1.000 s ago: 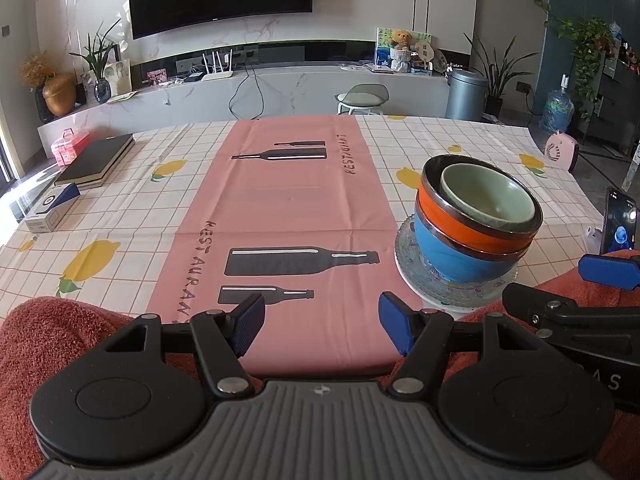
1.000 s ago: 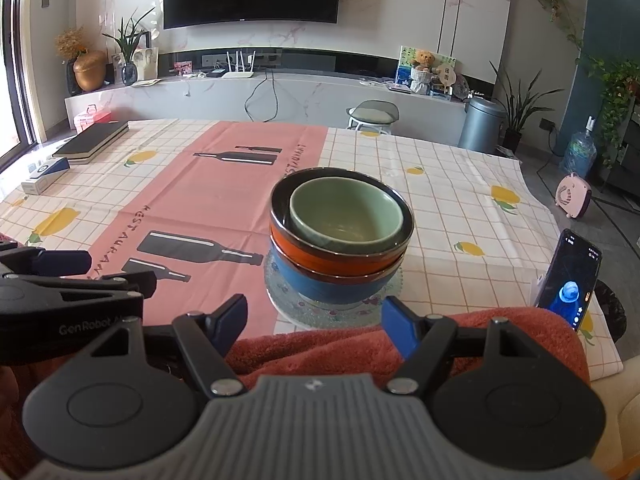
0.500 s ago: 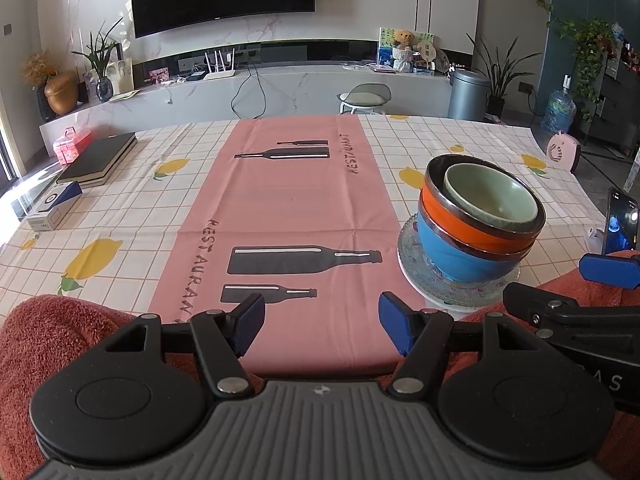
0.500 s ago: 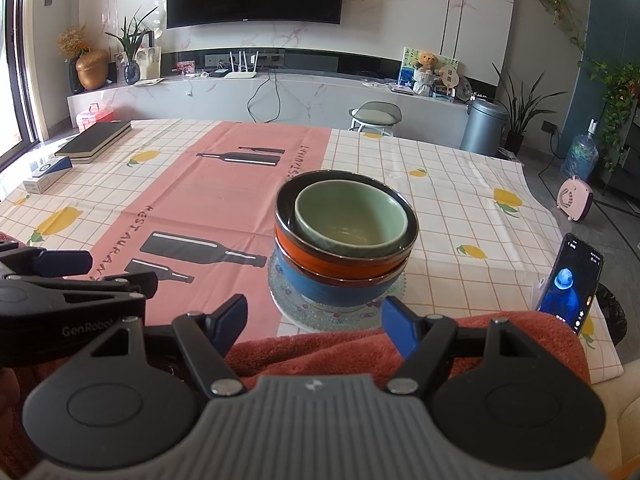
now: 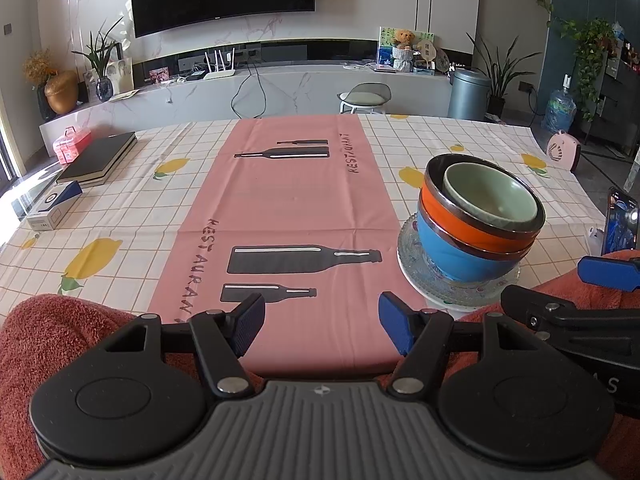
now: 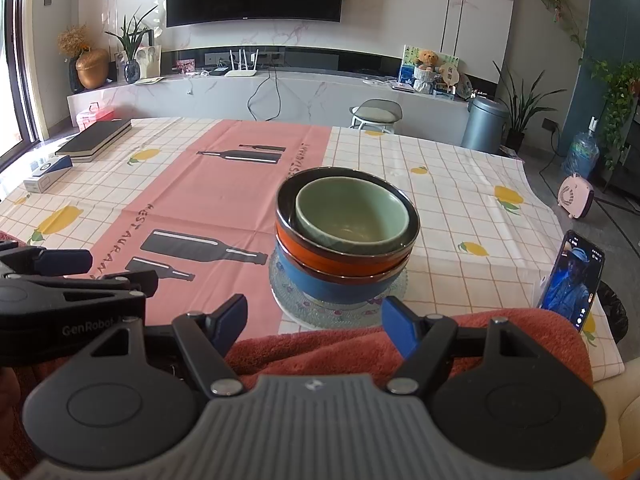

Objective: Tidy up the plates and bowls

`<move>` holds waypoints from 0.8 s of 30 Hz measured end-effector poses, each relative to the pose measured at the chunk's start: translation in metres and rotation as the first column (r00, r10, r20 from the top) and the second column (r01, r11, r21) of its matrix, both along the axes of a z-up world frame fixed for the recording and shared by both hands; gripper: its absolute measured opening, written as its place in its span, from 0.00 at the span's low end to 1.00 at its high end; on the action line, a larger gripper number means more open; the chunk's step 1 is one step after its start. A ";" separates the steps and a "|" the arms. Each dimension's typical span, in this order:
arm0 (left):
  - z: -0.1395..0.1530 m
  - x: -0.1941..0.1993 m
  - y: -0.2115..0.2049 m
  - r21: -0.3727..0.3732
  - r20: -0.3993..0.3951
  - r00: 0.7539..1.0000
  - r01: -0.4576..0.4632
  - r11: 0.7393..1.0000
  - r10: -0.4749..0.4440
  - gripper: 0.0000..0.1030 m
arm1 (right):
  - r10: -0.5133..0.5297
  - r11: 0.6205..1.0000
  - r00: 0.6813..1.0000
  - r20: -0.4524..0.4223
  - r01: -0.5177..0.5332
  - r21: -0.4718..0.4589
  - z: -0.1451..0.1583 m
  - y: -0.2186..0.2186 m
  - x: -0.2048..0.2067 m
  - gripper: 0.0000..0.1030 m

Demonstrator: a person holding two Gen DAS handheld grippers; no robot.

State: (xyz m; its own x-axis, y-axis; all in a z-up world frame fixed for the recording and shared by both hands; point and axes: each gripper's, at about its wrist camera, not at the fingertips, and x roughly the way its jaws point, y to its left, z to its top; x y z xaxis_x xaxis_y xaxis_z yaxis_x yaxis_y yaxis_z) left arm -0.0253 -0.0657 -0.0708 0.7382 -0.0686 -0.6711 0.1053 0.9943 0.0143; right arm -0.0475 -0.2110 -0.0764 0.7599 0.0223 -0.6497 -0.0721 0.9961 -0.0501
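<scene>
Left gripper: jaws spread wide with nothing between them, hovering over the near counter edge, left of the bowl stack; its near body is cut off by the frame edge.
Right gripper: jaws spread wide and empty, directly in front of the bowl stack, above a red towel.
Hidden: the towel covers the counter's near edge; the glass plate's middle is under the stack.
Bowl stack: a green bowl sits inside an orange bowl, which is nested in a blue bowl.
Glass plate: under the blue bowl, rim showing all round.
Counter: checked lemon cloth with a pink runner left of the stack.
Phone: propped upright, right of the stack.
Book: far left of the stack.
</scene>
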 end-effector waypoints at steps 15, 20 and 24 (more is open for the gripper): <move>0.000 0.000 -0.002 -0.008 -0.007 1.000 -0.010 1.000 0.010 0.75 | 0.002 1.000 1.000 -0.003 -0.002 0.001 -0.002 0.002 -0.001 0.71; 0.002 0.000 -0.003 -0.010 -0.003 1.000 -0.007 1.000 0.007 0.75 | 0.002 1.000 1.000 -0.003 -0.002 0.000 -0.001 0.002 -0.001 0.71; 0.004 0.000 -0.004 -0.010 0.002 1.000 -0.008 1.000 0.008 0.75 | 0.002 1.000 1.000 -0.003 -0.002 0.000 -0.001 0.002 -0.001 0.71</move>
